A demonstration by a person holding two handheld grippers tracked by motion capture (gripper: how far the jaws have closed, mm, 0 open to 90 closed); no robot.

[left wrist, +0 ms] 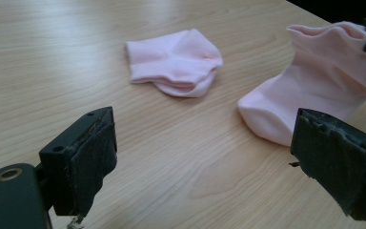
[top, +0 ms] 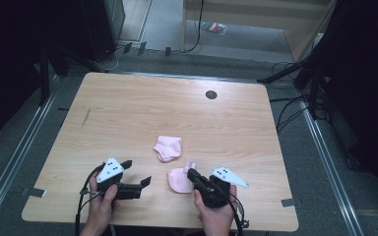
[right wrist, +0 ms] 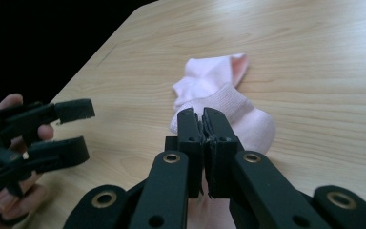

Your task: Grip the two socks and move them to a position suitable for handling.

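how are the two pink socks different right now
The near sock is pinched at its cuff by the right gripper, cuff lifted off the table; the far sock lies untouched. The near sock is opened out lengthwise; the far sock is folded compactly. Both are pale pink ankle socks.

A lab-like recording room: a bare wooden table point(top: 128, 113) on grey carpet point(top: 24, 147), black curtains point(top: 10, 59) at both sides, cables point(top: 288, 115) trailing at the far right.
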